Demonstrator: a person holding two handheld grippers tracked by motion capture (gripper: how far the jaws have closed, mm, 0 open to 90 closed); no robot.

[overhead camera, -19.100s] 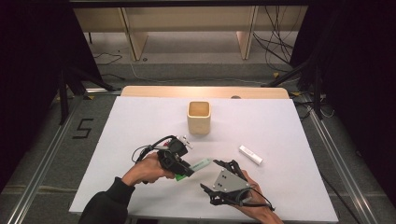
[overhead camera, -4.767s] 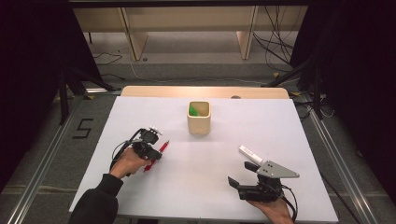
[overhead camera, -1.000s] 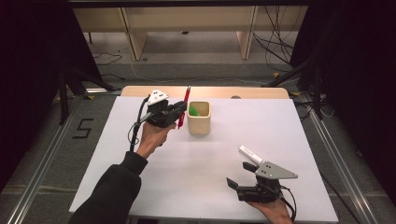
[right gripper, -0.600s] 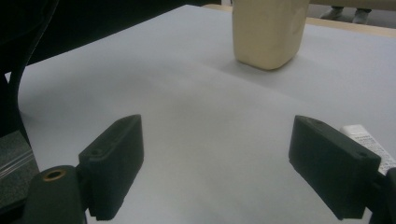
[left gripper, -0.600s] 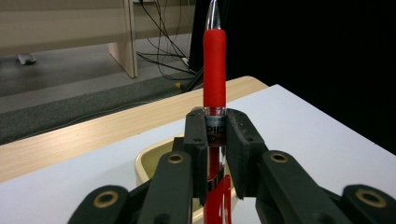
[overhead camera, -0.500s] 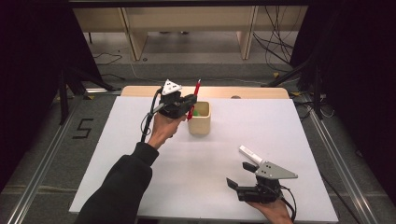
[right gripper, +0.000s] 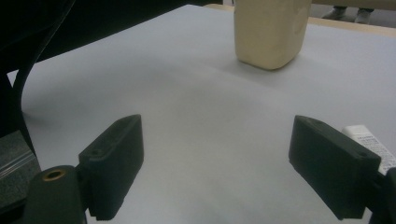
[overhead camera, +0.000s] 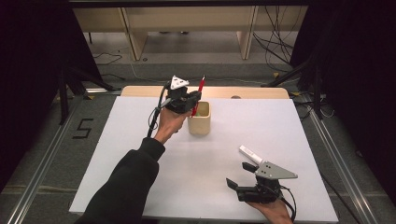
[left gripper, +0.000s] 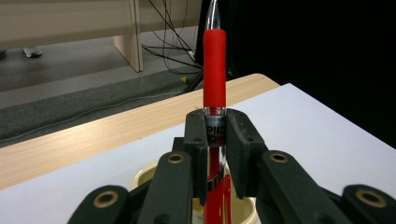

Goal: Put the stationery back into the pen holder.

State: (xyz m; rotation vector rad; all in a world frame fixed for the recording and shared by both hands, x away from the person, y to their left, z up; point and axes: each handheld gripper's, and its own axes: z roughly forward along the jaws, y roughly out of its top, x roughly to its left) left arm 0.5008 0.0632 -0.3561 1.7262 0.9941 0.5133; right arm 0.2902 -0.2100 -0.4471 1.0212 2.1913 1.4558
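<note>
Upright in the left tongs [overhead camera: 192,100], red pen [overhead camera: 198,95] above cup [overhead camera: 200,125]

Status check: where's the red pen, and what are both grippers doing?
Left gripper shut on red pen, upright over cup. Right gripper open, idle. Nothing in the way.

From my station I log: white worktop [overhead camera: 289,130] with a pale wooden edge strip [overhead camera: 252,92] at its far side; grey floor [overhead camera: 196,70]; light wooden shelving [overhead camera: 187,23] behind; loose black cables [overhead camera: 275,42] on the floor; black curtains [overhead camera: 355,56] on both sides; a taped "5" [overhead camera: 83,129].
</note>
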